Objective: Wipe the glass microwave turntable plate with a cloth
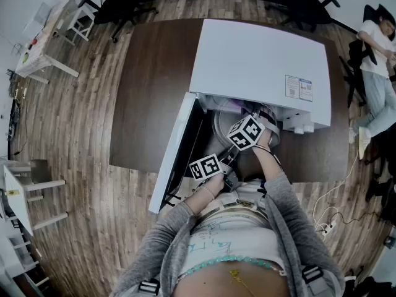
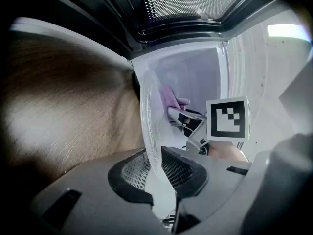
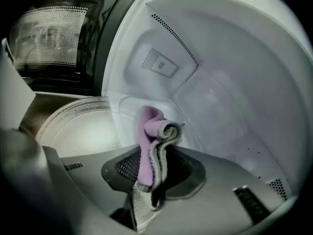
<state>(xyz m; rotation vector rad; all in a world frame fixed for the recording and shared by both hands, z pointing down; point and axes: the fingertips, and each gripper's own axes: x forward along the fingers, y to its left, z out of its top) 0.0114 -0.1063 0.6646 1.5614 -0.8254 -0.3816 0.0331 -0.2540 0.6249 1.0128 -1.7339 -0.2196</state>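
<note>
Wood-plank flooring surrounds a dark table [image 1: 145,85] that bears a white microwave [image 1: 260,60] with its door [image 1: 173,150] swung open. Both forearms reach into the cavity. The left gripper [image 2: 155,166] has its jaws nearly together, clamped on the rim of the glass turntable plate [image 2: 149,114]. The plate is clear with a textured edge and sits at the cavity mouth. The right gripper [image 3: 152,168] pinches a folded purple cloth [image 3: 149,141] just beside the plate.
</note>
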